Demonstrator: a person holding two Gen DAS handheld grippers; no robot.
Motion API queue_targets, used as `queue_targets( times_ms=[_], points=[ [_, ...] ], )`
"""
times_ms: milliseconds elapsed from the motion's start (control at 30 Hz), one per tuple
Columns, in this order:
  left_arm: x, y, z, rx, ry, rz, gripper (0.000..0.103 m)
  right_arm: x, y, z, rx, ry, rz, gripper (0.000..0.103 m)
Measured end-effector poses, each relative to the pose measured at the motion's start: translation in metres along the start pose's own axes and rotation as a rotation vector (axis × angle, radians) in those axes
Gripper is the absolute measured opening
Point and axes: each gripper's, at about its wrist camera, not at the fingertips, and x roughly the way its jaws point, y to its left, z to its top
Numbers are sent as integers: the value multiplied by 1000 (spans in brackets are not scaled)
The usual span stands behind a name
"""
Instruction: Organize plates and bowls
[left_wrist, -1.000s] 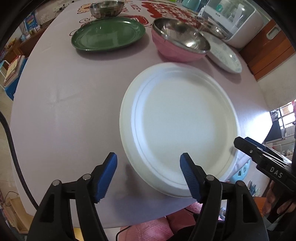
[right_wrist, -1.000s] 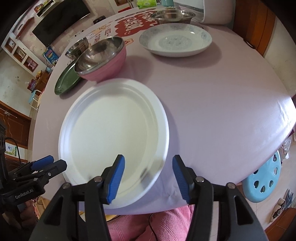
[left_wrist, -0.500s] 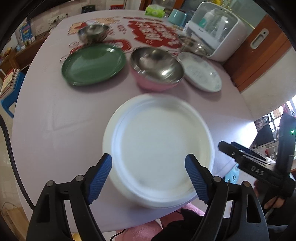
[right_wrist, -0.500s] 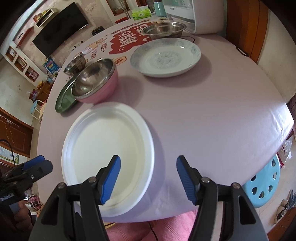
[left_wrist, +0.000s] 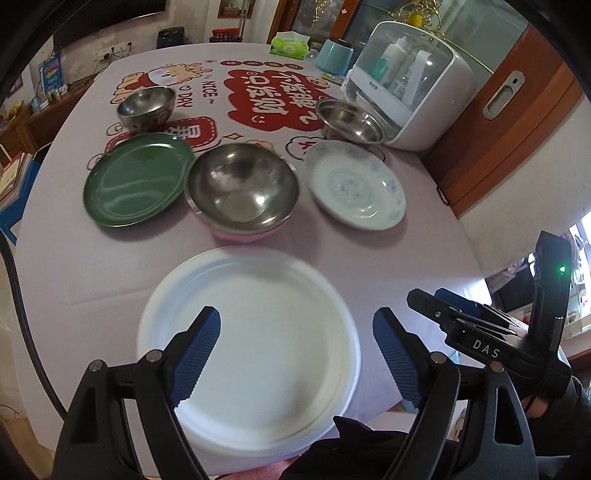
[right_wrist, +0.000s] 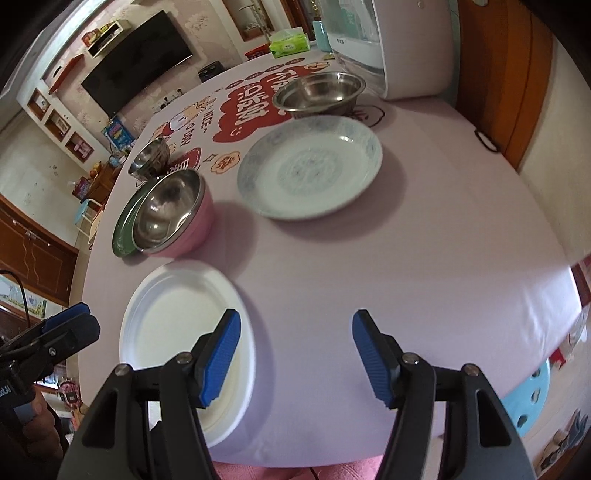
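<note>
A white plate (left_wrist: 255, 343) lies at the table's near edge; it also shows in the right wrist view (right_wrist: 177, 314). Behind it stand a pink bowl with a steel inside (left_wrist: 242, 188), a green plate (left_wrist: 136, 179), a patterned white plate (left_wrist: 354, 184) and two steel bowls (left_wrist: 146, 103) (left_wrist: 351, 120). My left gripper (left_wrist: 295, 358) is open and empty above the white plate's near part. My right gripper (right_wrist: 295, 354) is open and empty, to the right of the white plate.
A white appliance (left_wrist: 410, 81) stands at the table's far right, with a green tissue box (left_wrist: 290, 44) and a teal cup (left_wrist: 338, 57) behind. The table's front edge (right_wrist: 332, 454) is close below both grippers. A blue stool (right_wrist: 532, 391) stands at the right.
Both grippers have pulled back and up from the white plate and opened wider. The plate stays flat on the table.
</note>
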Motion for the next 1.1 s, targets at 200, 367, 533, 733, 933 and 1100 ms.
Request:
queue_targets(
  times_ms=[200,367,533,733,933,1100],
  points=[
    [18,-25,10,-45,-5,-2,84,-1,-25,23,-54,6,20,63],
    [39,-42,19,-95,1,-1,85,4,-44,41,-94,16,29,64],
    [61,-53,27,-157,2,3,85,14,-62,63,-146,36,46,64],
    [89,-61,40,-236,13,21,85,28,-80,85,-189,57,64,64],
    [112,-64,52,-301,6,40,85,40,-89,103,-238,57,81,64],
    [133,-63,65,-327,22,53,85,51,-94,121,-258,38,113,64]
  ],
)
